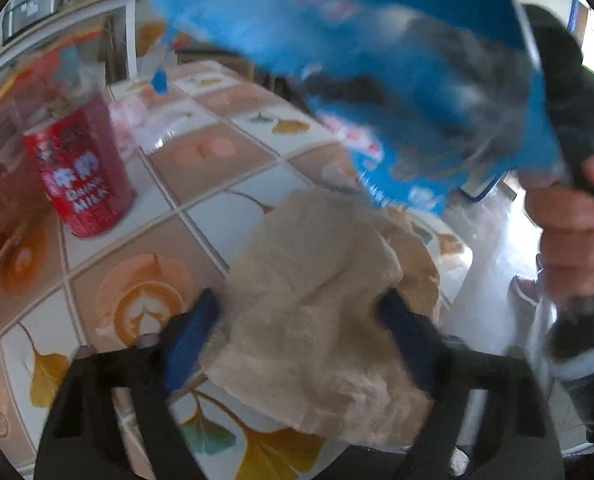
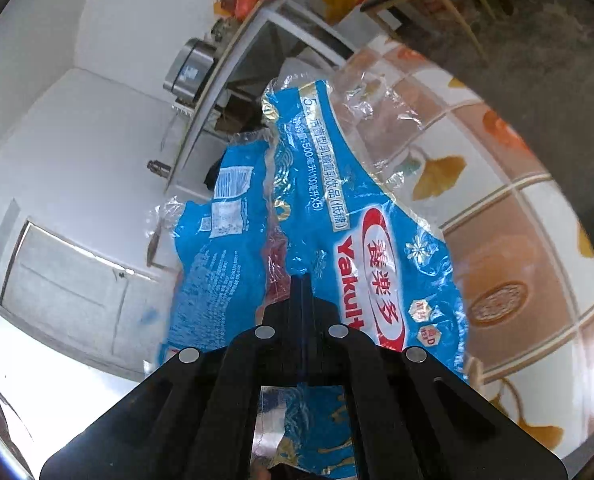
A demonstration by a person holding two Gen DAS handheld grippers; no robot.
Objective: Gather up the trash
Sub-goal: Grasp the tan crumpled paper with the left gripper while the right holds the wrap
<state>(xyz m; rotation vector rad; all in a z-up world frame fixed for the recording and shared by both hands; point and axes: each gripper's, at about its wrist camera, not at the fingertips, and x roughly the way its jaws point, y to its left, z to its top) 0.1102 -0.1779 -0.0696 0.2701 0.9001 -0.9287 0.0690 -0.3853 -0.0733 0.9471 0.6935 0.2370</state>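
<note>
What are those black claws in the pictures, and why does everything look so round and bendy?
Each claw is a grabbing tool a person holds, one in each hand, and a tiny wide-eyed camera on each bends the view. One picture looks along the left gripper: its blue fingers sit either side of a crumpled beige napkin on the tiled table, with a red milk can nearby. You can see the person's hand holding the other tool. The other picture looks along the right gripper, squeezed shut on a blue Yakult wrapper. They are collecting trash.
</note>
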